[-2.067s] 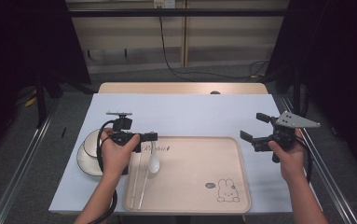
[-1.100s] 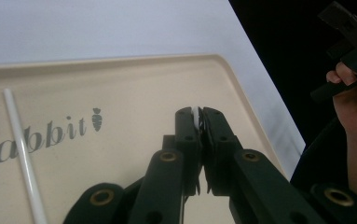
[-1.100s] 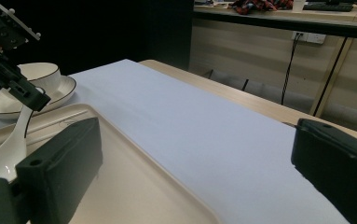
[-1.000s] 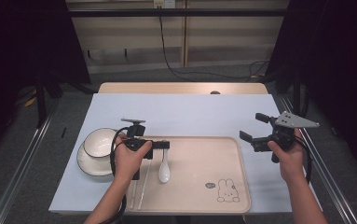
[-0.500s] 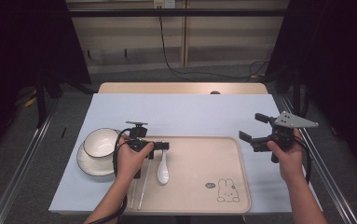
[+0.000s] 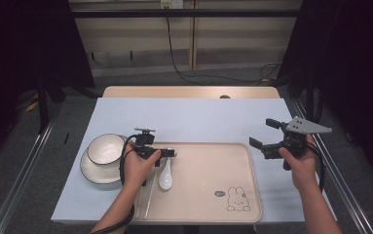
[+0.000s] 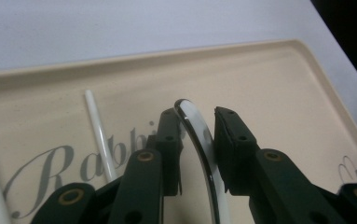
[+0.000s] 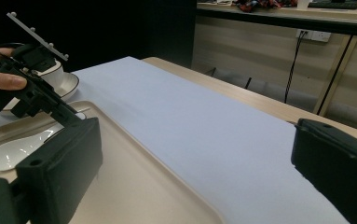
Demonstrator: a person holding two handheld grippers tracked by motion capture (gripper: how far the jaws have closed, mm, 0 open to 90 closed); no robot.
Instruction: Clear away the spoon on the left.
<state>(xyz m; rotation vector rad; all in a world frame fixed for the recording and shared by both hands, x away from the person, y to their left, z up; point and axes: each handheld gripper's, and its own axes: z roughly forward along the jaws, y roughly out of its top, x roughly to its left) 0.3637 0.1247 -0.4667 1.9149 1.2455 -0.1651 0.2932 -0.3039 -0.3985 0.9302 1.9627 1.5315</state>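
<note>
So the big landmark here is the beige rabbit tray (image 6: 208, 195), sitting on the pale sheet over the table (image 6: 194, 117). Just off the tray's left edge there's a white bowl (image 6: 105, 147) stacked on a saucer (image 6: 90, 171). Inside the tray, near its left end, lie a pair of white chopsticks (image 7: 98, 135) and, just beside them, the white ceramic spoon (image 6: 165, 176), bowl end toward the person. The left gripper (image 6: 163, 153) is down at the spoon's handle, and its jaws have just been opening: from its own view the handle (image 7: 199, 140) stands in the gap between the pads with daylight on both sides, so it looks like a release, spoon set down in the tray. The right gripper (image 6: 264, 139) hovers off the tray's right edge, jaws spread wide and empty. Next move, I'd guess: lift the left one straight up without nudging the handle.
</note>
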